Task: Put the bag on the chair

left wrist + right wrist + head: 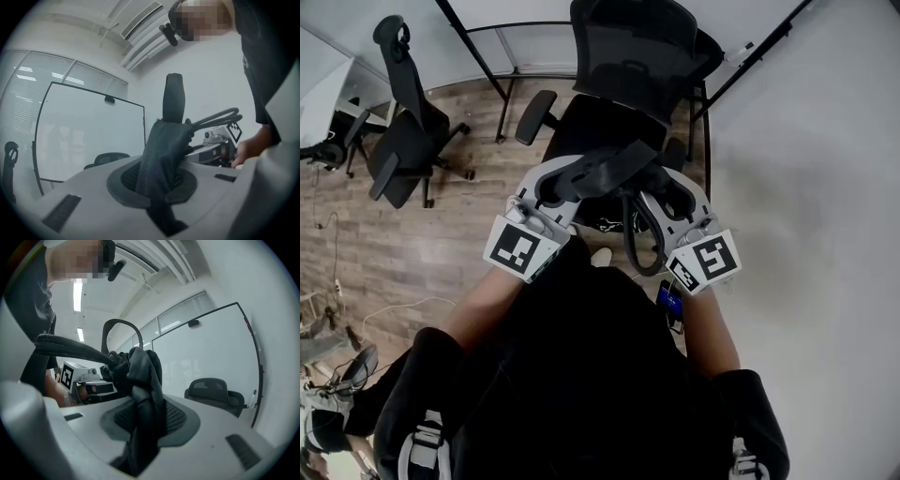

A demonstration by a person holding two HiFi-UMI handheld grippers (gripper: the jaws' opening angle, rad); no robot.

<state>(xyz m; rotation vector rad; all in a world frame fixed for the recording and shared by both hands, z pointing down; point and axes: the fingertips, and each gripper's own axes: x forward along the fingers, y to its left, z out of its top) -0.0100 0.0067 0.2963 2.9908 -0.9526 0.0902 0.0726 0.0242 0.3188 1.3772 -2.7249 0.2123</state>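
Observation:
The black bag hangs between my two grippers, just in front of the seat of a black mesh office chair. My left gripper is shut on a fold of the bag's fabric, and a strap stands up above it. My right gripper is shut on another bunched fold. The bag's carry handles loop down near the right gripper. In each gripper view the other gripper shows beyond the bag. The chair seat lies directly below and ahead.
A second black office chair stands on the wood floor at the left. A whiteboard on a black frame stands behind the target chair. A white wall runs along the right. Cables trail at the far left.

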